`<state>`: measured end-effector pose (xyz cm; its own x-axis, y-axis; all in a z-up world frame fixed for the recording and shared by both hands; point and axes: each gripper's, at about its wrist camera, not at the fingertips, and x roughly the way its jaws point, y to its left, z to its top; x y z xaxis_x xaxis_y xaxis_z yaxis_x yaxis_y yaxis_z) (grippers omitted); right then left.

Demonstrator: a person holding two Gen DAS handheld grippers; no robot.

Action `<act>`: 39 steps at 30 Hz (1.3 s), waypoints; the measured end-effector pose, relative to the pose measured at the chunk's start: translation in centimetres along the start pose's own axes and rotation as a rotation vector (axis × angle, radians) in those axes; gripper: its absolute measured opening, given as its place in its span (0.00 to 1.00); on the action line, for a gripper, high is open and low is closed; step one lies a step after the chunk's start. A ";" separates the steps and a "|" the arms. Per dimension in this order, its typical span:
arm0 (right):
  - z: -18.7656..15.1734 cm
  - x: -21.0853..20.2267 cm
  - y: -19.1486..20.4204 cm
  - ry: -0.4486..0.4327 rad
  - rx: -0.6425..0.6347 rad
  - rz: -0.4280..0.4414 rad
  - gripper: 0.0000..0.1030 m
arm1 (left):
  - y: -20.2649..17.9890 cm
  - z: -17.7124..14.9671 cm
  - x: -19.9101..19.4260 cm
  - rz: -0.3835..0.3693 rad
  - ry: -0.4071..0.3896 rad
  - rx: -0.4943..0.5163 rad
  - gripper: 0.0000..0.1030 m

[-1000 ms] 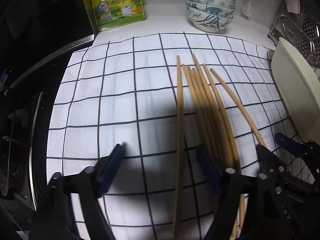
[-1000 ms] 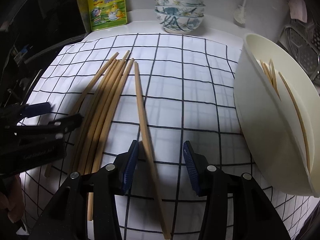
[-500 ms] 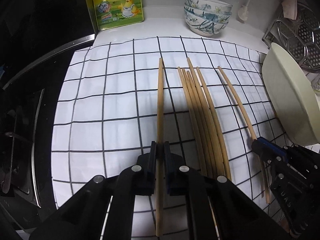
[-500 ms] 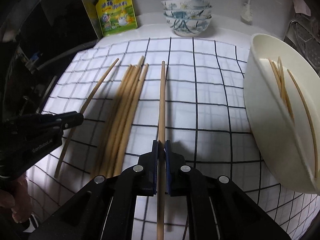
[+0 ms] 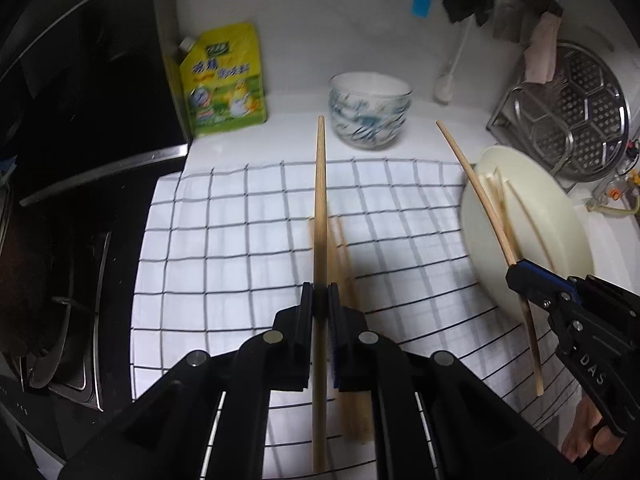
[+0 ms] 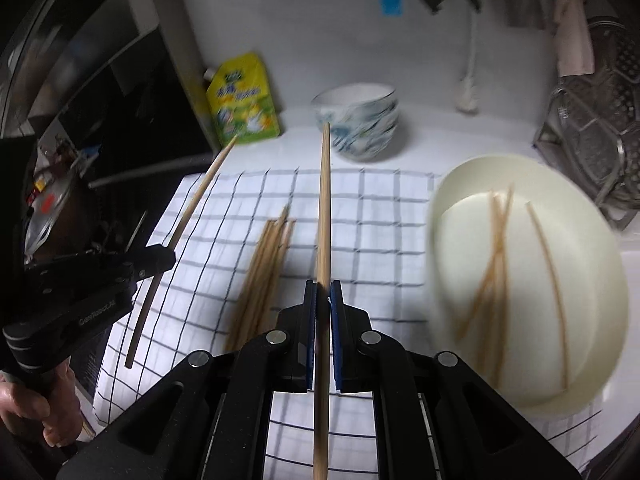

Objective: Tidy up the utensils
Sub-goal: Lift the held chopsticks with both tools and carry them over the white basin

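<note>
My left gripper (image 5: 320, 300) is shut on a wooden chopstick (image 5: 320, 208) and holds it above the checked cloth (image 5: 224, 248). My right gripper (image 6: 323, 296) is shut on another chopstick (image 6: 324, 200), also lifted. Each gripper shows in the other's view: the right one (image 5: 520, 276) beside the cream holder, the left one (image 6: 168, 256) at the cloth's left edge. Several loose chopsticks (image 6: 264, 268) lie on the cloth between them. The cream oval holder (image 6: 532, 280) at the right lies tilted with several chopsticks inside.
Stacked blue-patterned bowls (image 5: 370, 114) and a yellow seasoning pouch (image 5: 222, 80) stand at the back. A metal rack with a steamer plate (image 5: 572, 120) is at the back right. The dark stove (image 5: 60, 240) lies left of the cloth.
Both grippers have lifted their chopsticks off the cloth and risen. The views now look from higher up and further back. The loose bundle stays on the cloth.
</note>
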<state>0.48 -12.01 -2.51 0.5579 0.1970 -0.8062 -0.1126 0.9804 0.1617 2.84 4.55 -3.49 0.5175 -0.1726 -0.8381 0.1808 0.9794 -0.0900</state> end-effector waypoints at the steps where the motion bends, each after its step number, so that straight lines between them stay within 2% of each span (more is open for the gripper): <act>1: 0.2 -0.6 -0.9 -0.011 0.006 -0.004 0.07 | -0.7 0.3 -0.2 -0.005 -0.007 0.003 0.08; 7: 0.7 -2.9 -6.2 -0.042 0.050 -0.032 0.07 | -6.1 2.0 -0.7 -0.058 -0.023 0.032 0.08; 15: 0.0 -4.9 -13.3 -0.039 0.112 -0.094 0.07 | -13.4 3.6 -0.2 -0.167 -0.032 0.085 0.07; 21: -0.5 -6.0 -18.3 -0.066 0.178 -0.098 0.07 | -18.1 4.4 0.6 -0.176 -0.038 0.138 0.08; 28: -1.0 -5.2 -21.3 -0.063 0.204 -0.066 0.07 | -22.3 5.9 2.5 -0.195 -0.022 0.167 0.08; 34: -0.8 -3.0 -22.7 -0.030 0.197 -0.060 0.07 | -25.2 6.4 5.5 -0.181 0.026 0.198 0.08; 39: -1.2 -0.5 -23.6 0.041 0.197 -0.049 0.07 | -26.3 5.5 8.7 -0.148 0.094 0.202 0.08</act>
<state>1.87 -35.22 -6.65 0.5242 0.1527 -0.8378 0.0789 0.9709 0.2263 7.18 -23.25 -5.41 0.3946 -0.2922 -0.8712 0.4167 0.9019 -0.1137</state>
